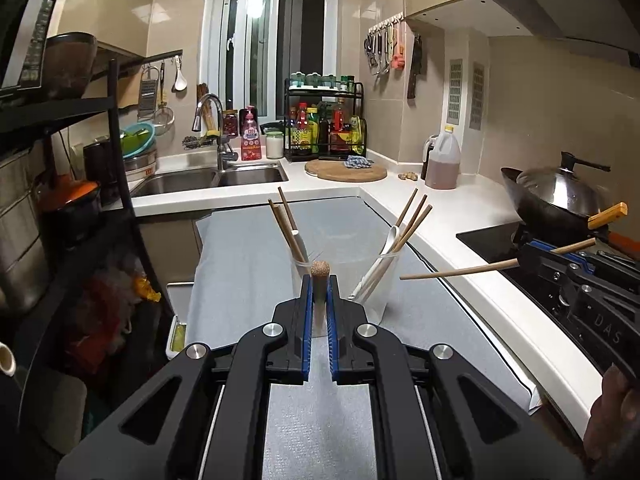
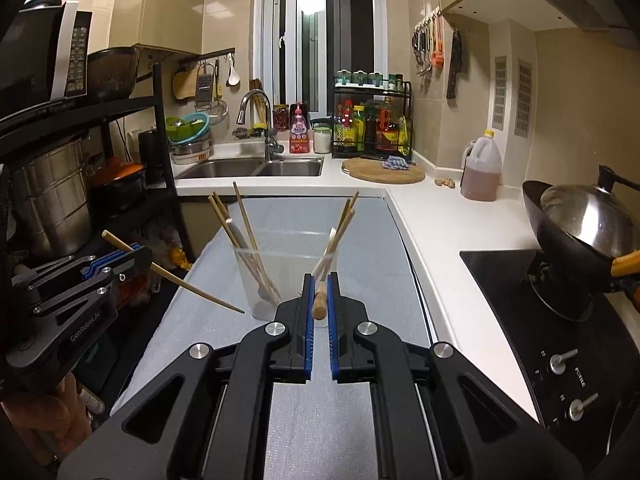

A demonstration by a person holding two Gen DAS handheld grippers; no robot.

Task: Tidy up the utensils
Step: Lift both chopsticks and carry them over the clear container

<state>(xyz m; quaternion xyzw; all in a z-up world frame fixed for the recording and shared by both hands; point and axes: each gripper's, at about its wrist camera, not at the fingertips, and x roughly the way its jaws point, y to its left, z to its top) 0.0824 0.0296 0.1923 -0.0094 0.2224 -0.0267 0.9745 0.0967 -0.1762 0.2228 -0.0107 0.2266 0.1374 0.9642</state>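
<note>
Chopsticks are the business here, and each gripper has one.

Left wrist view: the left gripper [image 1: 320, 280] is closed on a single wooden chopstick [image 1: 320, 270], seen end-on, its round butt poking up between the blue pads. Just beyond the fingertips, on the grey mat [image 1: 240, 264] that covers the tabletop, stand two clear cups. The left cup [image 1: 300, 268] holds a few chopsticks and a pale-handled utensil; the right cup [image 1: 380, 280] holds three or so chopsticks and a white spoon [image 1: 386, 246]. Toward the tabletop's right edge the right gripper [image 1: 524, 258] comes in from the side, clamped on its own chopstick [image 1: 460, 271], which juts out nearly level toward the right cup without touching it.

Right wrist view: the right gripper [image 2: 320, 284] is closed on a chopstick [image 2: 319, 300] running crosswise between its pads, so only a short stub shows. The two cups sit just ahead, mid-mat. The left gripper [image 2: 136, 258] is at the mat's left edge, its chopstick [image 2: 192, 286] slanting down toward the left cup [image 2: 256, 280], tip short of it.

Progress, as I judge it: well along. No loose utensils are visible on the mat; most already stand in cups. Left to do is dropping these two held chopsticks into a cup. The cups look mixed, spoon among sticks, so further sorting may remain.
</note>
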